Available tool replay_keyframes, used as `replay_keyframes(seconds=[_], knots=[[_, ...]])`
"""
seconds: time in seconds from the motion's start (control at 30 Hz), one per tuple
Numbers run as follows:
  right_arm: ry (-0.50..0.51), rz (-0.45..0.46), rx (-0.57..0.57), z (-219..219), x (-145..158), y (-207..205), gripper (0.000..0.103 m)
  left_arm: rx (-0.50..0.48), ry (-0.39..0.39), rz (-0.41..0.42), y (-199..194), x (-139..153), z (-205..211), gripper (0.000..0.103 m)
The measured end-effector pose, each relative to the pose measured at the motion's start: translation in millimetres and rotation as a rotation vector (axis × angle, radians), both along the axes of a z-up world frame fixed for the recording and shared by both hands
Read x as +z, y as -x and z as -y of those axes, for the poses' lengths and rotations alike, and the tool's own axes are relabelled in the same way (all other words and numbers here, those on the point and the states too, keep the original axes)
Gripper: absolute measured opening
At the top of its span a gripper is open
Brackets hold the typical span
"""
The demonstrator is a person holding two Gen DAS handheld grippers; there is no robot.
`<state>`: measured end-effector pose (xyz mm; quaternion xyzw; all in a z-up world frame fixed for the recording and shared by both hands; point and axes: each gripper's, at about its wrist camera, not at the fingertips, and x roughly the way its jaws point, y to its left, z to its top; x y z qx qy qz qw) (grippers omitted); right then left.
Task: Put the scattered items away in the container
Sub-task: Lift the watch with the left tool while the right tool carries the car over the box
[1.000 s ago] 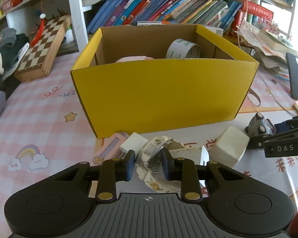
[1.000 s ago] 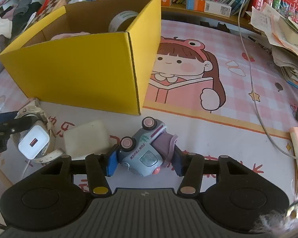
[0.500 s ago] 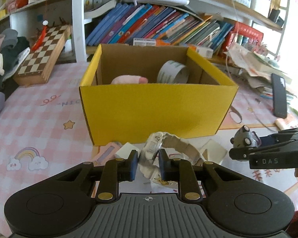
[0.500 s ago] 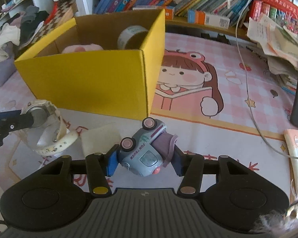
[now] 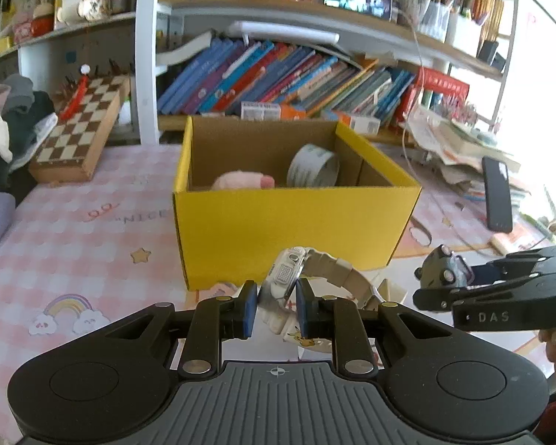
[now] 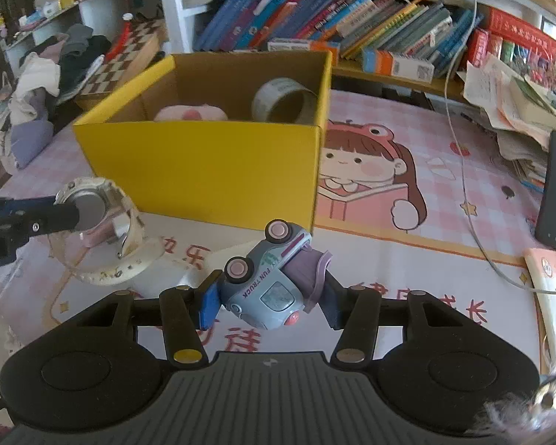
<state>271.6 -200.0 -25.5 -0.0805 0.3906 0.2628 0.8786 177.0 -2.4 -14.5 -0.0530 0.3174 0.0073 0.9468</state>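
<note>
inside the yellow box tape roll and pink plush are lying; left claw is gripping a watch, right claw a toy truck, both outside.

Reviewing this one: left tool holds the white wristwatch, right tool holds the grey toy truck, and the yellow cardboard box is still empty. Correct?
Not quite. The yellow cardboard box is not empty: the right wrist view shows a roll of tape and a pink plush item inside. The left tool does hold the white wristwatch, and the right tool the grey toy truck.
</note>
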Motion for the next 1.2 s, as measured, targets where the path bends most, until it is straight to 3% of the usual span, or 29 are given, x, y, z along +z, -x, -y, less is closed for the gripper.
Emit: replay_keyframes(seconds=[0.4,0.73,1.0,1.2], knots=[[-0.071,0.116,0.034,-11,43,11,0.051,-0.04,-0.039,0.16,9,46,-9,0.021],[-0.086,0.219,0.124,-30,90,-32,0.051,-0.059,-0.115,0.25,-23,83,-21,0.021],[-0.071,0.198,0.198,-50,102,-81,0.051,-0.038,-0.161,0.221,-60,85,-31,0.021],[-0.021,0.145,0.26,-69,88,-112,0.051,-0.021,-0.197,0.156,-96,76,-38,0.021]])
